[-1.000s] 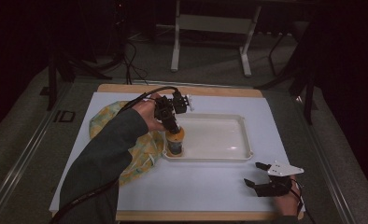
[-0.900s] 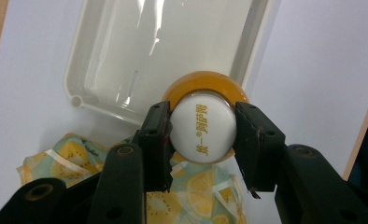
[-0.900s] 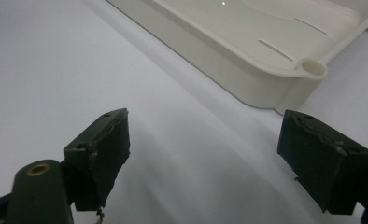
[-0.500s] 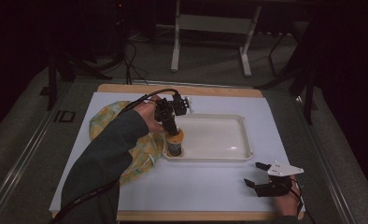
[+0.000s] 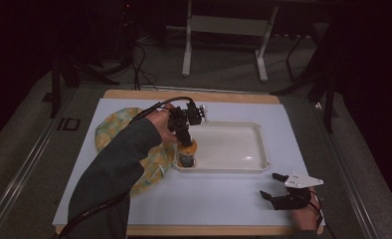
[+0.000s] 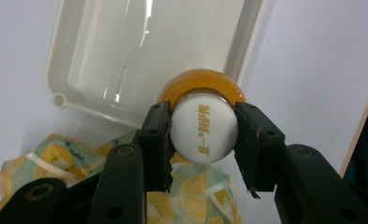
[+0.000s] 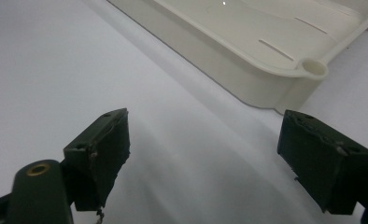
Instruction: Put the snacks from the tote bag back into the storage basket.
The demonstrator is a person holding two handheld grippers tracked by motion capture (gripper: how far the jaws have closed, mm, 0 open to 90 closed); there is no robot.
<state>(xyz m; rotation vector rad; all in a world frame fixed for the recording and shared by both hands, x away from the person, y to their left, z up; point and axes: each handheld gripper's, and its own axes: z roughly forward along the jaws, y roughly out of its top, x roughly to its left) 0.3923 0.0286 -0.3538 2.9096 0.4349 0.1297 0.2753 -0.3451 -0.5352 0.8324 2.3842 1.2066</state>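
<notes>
2 jaws of my left gripper (image 6: 201, 135) clamp the white cap of an orange bottle (image 5: 187, 152) at the tray's (image 5: 256, 147) near-left corner, beside the lemon-print cloth (image 5: 109, 130). My right gripper (image 5: 277, 188) rests on the counter (image 5: 224, 196), jaws wide apart.

I see a small bottle (image 6: 202, 123) with a white cap and an orange body, standing upright in the near-left corner of the white tray (image 5: 244, 149). The cap carries gold characters. My left gripper's (image 6: 201, 140) jaws press on its cap from both sides.
</notes>
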